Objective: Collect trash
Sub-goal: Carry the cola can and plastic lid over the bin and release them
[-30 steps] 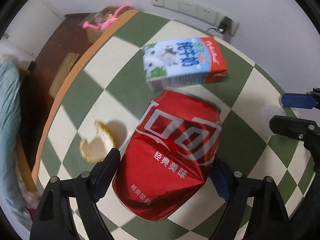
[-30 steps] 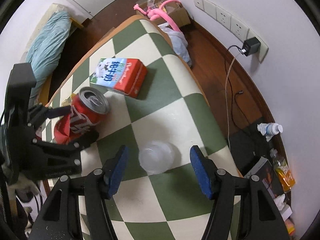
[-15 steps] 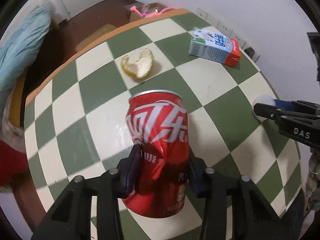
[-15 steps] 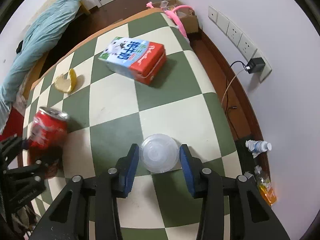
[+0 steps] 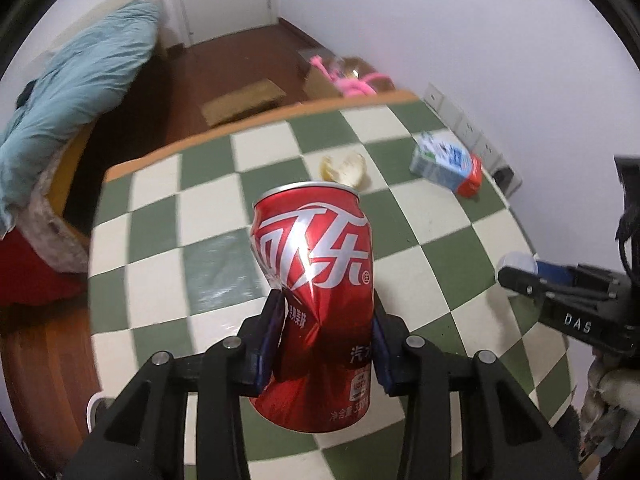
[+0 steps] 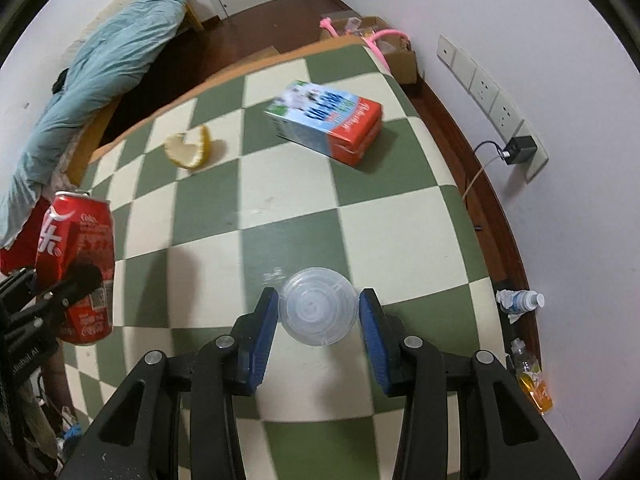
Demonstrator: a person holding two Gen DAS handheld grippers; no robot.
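Trash is split between the two claws and the table (image 6: 400, 216). Left gripper (image 5: 326, 344) points steeply down and its blue pads (image 5: 272, 332) are closing further on a red can (image 5: 316, 280), pinching its lower half above the checkered top; the thin metal is dented and creased where the pads bite, glossy, with white script across the front and a silver rim on top. Right gripper (image 6: 318, 332) also tilts steeply down, its ribbed blue pads (image 6: 260, 332) pressed against the sides of a clear plastic cup (image 6: 318, 306), round, translucent, ringed with faint concentric ridges, seen end-on over a cream square near the table's right edge. Farther off lie a curled yellow peel (image 6: 192, 146), pale and pithy inside, and a milk carton (image 6: 326, 120) on its side, a blue and white printed box with a red end. Smooth green and cream checks cover the table, edged in orange wood. Both grippers have matte black frames with silver rivets
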